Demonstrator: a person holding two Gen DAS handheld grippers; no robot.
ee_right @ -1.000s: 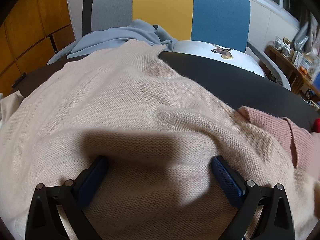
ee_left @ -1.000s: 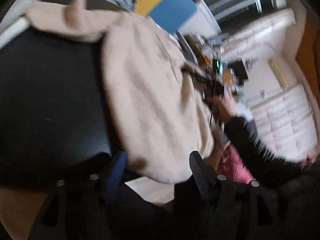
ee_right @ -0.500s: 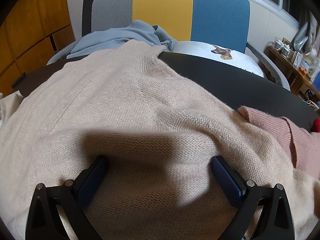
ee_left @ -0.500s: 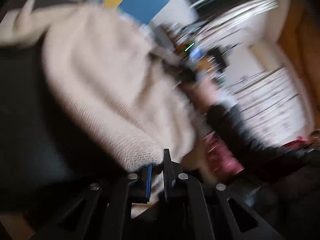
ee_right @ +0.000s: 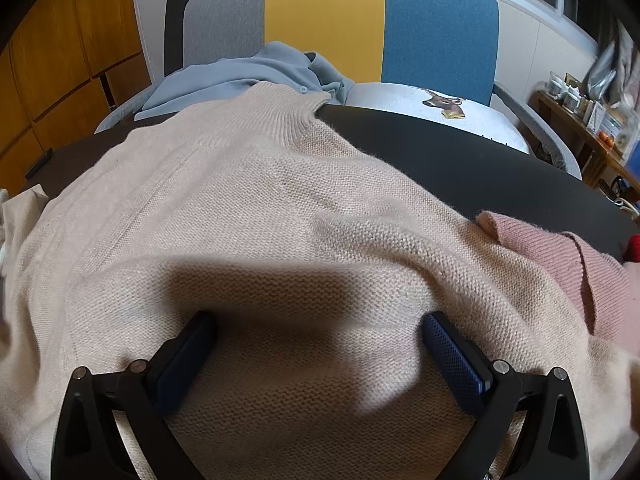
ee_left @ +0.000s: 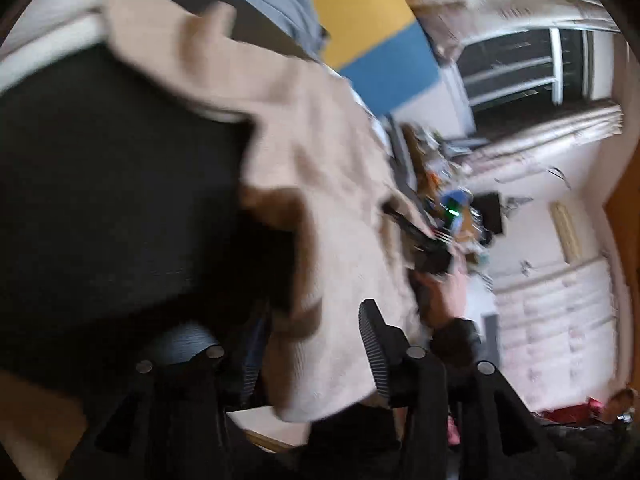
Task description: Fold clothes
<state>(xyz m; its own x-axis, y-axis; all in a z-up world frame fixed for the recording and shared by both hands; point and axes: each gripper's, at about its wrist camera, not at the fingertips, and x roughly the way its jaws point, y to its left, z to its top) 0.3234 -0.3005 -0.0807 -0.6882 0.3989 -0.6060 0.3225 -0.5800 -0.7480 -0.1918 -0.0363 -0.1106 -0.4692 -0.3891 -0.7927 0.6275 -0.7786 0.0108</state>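
The right wrist camera sits low and close over the beige sweater [ee_right: 280, 220], looking level across the dark counter [ee_right: 460, 152] toward the striped chair back [ee_right: 340, 20], its tongs [ee_right: 320, 344] framing the bottom edge. The left wrist camera is rolled sideways and blurred, looking along the counter's [ee_left: 100, 200] near edge from the sweater's [ee_left: 340, 220] end toward the window [ee_left: 520, 68]. Both views share the sweater, the counter and the chair back [ee_left: 372, 48]; the left one also catches the other tongs [ee_left: 424, 240].
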